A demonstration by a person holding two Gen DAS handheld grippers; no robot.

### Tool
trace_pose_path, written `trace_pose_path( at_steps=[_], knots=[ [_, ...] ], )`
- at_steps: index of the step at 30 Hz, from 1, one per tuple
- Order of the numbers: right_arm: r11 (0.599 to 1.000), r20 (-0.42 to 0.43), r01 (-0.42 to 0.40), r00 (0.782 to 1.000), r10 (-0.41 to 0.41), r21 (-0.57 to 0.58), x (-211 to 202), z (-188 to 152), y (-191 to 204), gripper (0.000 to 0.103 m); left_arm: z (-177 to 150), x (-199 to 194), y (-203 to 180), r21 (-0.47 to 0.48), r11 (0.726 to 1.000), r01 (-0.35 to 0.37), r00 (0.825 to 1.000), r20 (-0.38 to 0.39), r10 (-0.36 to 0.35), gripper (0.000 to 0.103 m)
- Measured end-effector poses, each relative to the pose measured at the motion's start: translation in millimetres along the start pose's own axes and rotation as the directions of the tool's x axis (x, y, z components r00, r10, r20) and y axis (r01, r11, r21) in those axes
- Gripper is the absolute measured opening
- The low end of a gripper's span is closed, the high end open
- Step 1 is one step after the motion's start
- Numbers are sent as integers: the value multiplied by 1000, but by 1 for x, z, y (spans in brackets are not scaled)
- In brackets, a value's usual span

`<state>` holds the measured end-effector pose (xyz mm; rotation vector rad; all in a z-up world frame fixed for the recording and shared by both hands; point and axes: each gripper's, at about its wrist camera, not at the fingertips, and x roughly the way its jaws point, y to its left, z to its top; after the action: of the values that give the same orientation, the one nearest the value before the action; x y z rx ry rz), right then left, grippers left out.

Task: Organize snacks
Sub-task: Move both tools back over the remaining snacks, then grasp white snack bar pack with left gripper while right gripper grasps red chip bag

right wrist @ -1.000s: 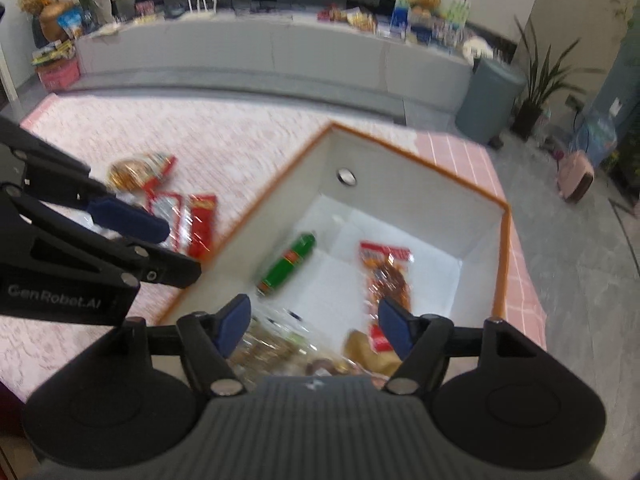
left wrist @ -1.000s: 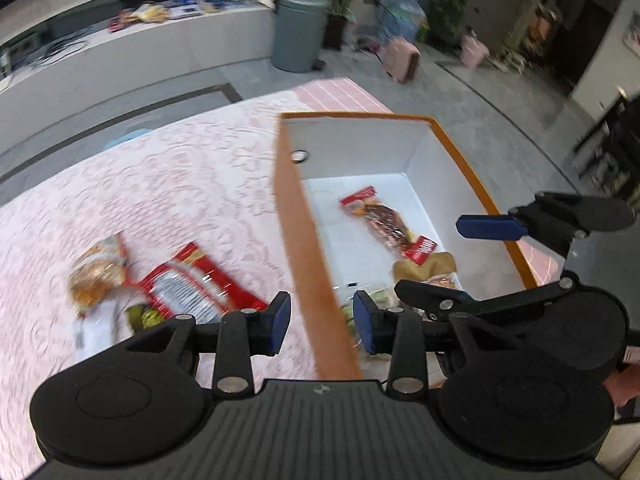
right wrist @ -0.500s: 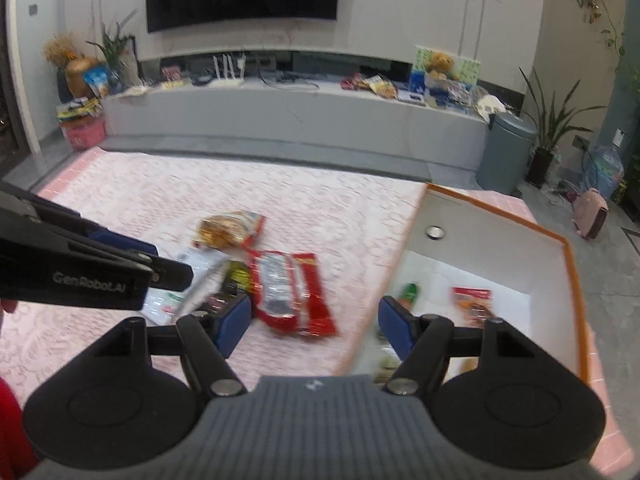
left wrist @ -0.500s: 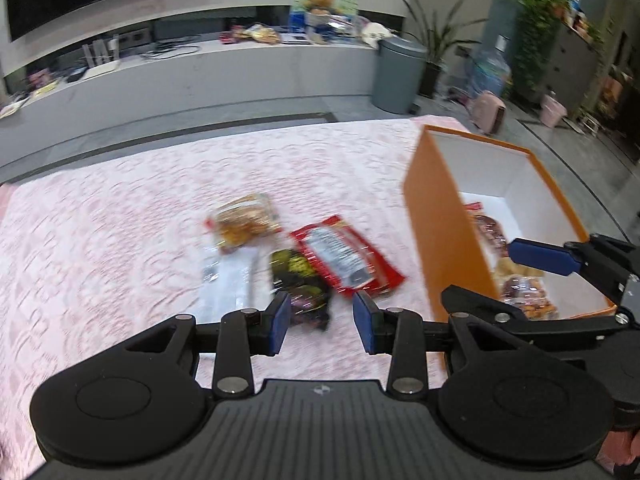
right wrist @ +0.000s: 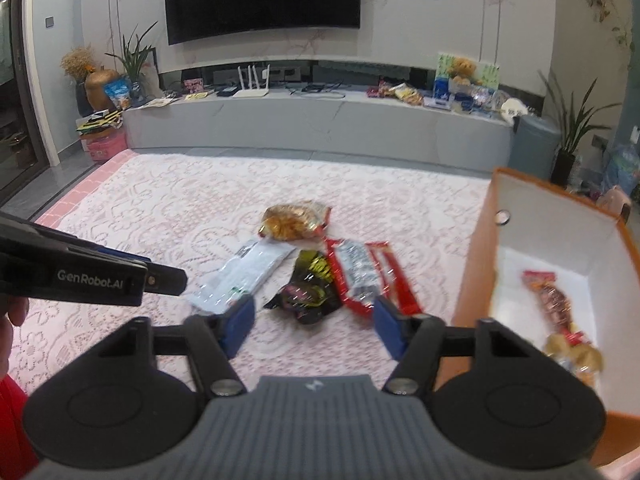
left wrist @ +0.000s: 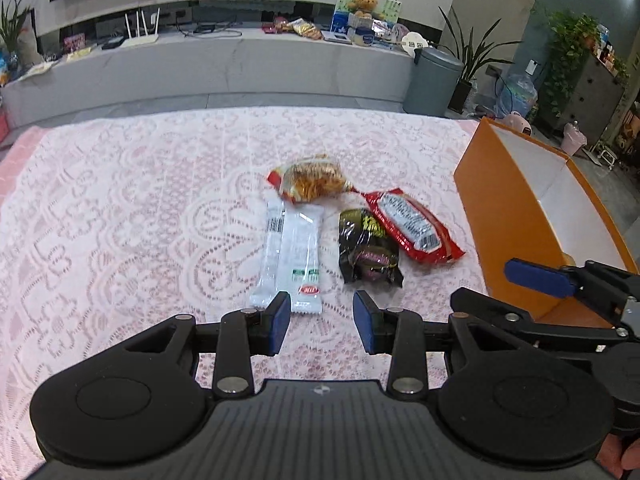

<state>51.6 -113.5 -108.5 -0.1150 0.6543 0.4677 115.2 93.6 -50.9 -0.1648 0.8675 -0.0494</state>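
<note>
Left gripper (left wrist: 321, 317), right gripper (right wrist: 315, 324) gaped wide, empty; orange box (right wrist: 472, 280) cut off lower right, contents partly hidden; 4 snack packets (left wrist: 366, 246) centre frame.

My two black handheld grippers, blue-padded.
Left gripper (left wrist: 322, 318) and right gripper (right wrist: 314, 326): ribbed grey bodies, round black discs, silver screws, white "GenRobot.AI" lettering; my skin, red sleeve near left.

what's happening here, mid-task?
A person is sorting snacks into the orange box with two handheld tongs. Both the left tongs and right tongs are open and empty, hovering over the tablecloth. Four packets wait outside the box: white packet, black packet, red packet and noodle snack bag. Some snacks are already inside.
</note>
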Motion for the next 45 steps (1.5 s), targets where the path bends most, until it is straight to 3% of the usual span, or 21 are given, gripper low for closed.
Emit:
trace_pose_path(
  at_steps=[3, 9, 16, 20, 27, 33, 37, 40, 45],
  knots=[
    [1000, -17, 3, 1000, -3, -6, 10, 0, 3, 51, -1, 8, 4, -9, 1000, 10, 1000, -12, -10, 43],
    [999, -28, 22, 999, -23, -33, 34, 5, 3, 51, 7, 30, 10, -19, 1000, -10, 1000, -30, 10, 44],
    [996, -32, 52, 998, -54, -75, 64, 15, -4, 51, 23, 57, 20, -30, 1000, 0, 999, -43, -2, 67],
    [995, -62, 80, 994, -84, -65, 84, 27, -13, 61, 33, 79, 20, -4, 1000, -14, 997, -71, 13, 73],
    [992, -224, 106, 967, -119, -69, 122, 48, -27, 65, 46, 112, 18, 77, 996, -38, 987, -150, 50, 74],
    [993, -282, 108, 952, -118, -50, 145, 54, -38, 65, 49, 127, 19, 53, 999, -14, 987, -162, 23, 77],
    [991, -341, 132, 933, -117, 22, 160, 53, -47, 68, 48, 135, 24, 46, 998, -35, 985, -167, 43, 77],
    [989, -346, 143, 930, -123, 33, 165, 50, -48, 69, 45, 136, 23, 65, 998, -18, 988, -153, 28, 84],
    [985, -328, 169, 932, -153, 22, 172, 49, -47, 71, 42, 138, 15, 122, 992, -38, 990, -129, 54, 84]
  ],
)
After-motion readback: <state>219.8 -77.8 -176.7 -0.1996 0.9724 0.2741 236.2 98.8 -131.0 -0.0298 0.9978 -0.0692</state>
